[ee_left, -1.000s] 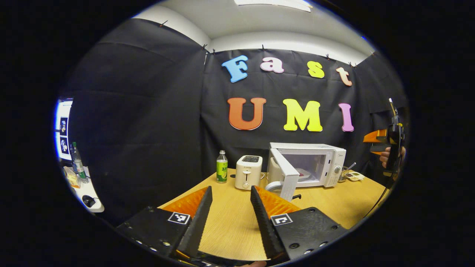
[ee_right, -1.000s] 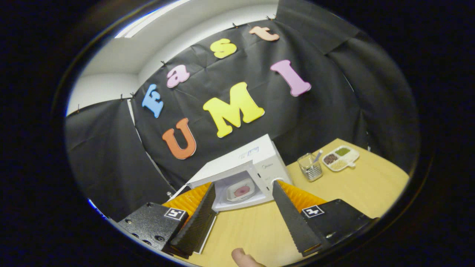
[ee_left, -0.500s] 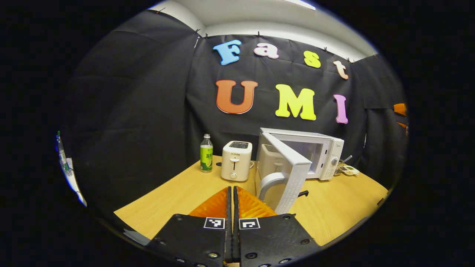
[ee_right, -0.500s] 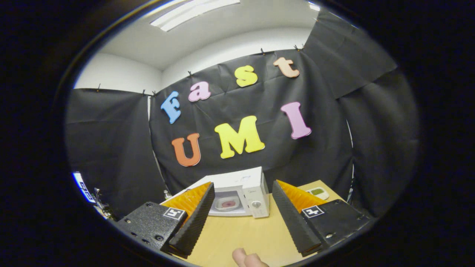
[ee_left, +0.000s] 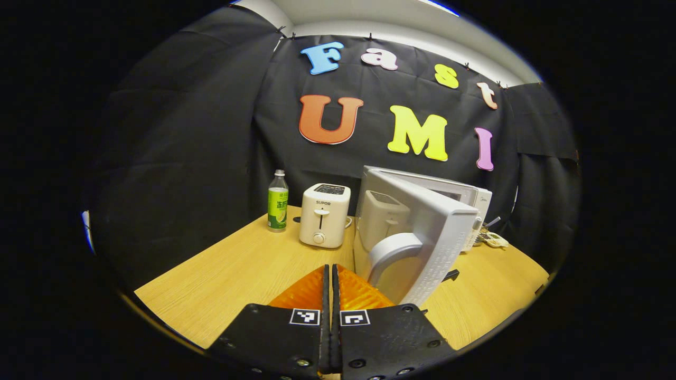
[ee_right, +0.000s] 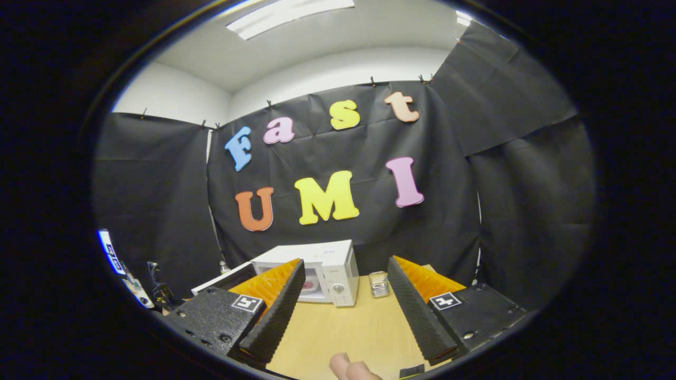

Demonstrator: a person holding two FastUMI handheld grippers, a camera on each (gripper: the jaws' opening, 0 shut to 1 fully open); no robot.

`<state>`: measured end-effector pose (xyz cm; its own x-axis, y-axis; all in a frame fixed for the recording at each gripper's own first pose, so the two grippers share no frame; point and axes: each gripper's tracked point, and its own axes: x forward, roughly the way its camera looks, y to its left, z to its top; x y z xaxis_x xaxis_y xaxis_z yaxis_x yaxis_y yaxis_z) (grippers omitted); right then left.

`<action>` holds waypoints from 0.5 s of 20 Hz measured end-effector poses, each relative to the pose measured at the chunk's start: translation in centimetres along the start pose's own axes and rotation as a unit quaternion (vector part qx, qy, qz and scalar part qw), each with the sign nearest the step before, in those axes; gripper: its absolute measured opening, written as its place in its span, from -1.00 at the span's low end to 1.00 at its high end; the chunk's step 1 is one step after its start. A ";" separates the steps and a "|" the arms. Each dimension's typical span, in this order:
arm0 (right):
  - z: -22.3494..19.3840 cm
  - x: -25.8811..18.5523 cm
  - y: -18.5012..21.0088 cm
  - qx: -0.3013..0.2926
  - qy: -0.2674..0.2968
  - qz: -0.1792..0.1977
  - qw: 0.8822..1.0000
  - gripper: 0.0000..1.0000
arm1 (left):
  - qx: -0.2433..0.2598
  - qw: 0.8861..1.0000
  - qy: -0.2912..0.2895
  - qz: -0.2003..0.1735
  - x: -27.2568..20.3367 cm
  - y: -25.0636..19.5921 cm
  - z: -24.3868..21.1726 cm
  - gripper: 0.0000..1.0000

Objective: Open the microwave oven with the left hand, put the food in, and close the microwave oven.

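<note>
Left gripper view: the left gripper (ee_left: 331, 295) has its fingers pressed together with nothing between them, low over the near table (ee_left: 222, 274). The microwave door (ee_left: 417, 237) stands swung out just to its right, the curved handle (ee_left: 391, 253) facing the gripper. Closed fingers suit a push on the door panel, so the step in hand is judged to be closing the door. A toaster (ee_left: 323, 221) and a green-labelled bottle (ee_left: 277, 202) stand left of the microwave oven (ee_left: 465, 203), against the far wall.

Right gripper view: the right gripper (ee_right: 343, 301) is held back, fingers spread wide and empty, probably to keep clear of the door swing. The food (ee_right: 308, 285) lies inside the cavity. A small glass container (ee_right: 378, 284) stands right of the oven. The surface is pale wood; black cloth lines the room.
</note>
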<state>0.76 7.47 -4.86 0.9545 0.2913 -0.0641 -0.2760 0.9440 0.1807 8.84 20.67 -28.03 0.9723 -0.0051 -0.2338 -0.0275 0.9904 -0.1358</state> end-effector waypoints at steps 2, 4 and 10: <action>-0.3 -1.0 -0.3 0.001 0.006 0.000 1.000 0.79 | -0.005 1.000 0.003 -0.018 0.4 -1.2 -0.2 -1.00; 0.0 -2.0 0.1 0.009 0.004 0.012 1.000 0.79 | -0.015 0.999 0.001 -0.029 0.8 -2.8 -0.4 -1.00; -0.1 -2.6 -0.5 0.001 -0.006 0.023 1.000 0.79 | 0.000 0.997 -0.002 -0.073 3.0 -9.6 -0.2 -0.77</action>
<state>-1.57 6.32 -4.89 0.9422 0.3322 -0.0446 -0.3190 0.9296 0.1849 11.92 11.09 -27.63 0.9668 -0.1480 -0.2082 0.1136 0.9791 -0.1686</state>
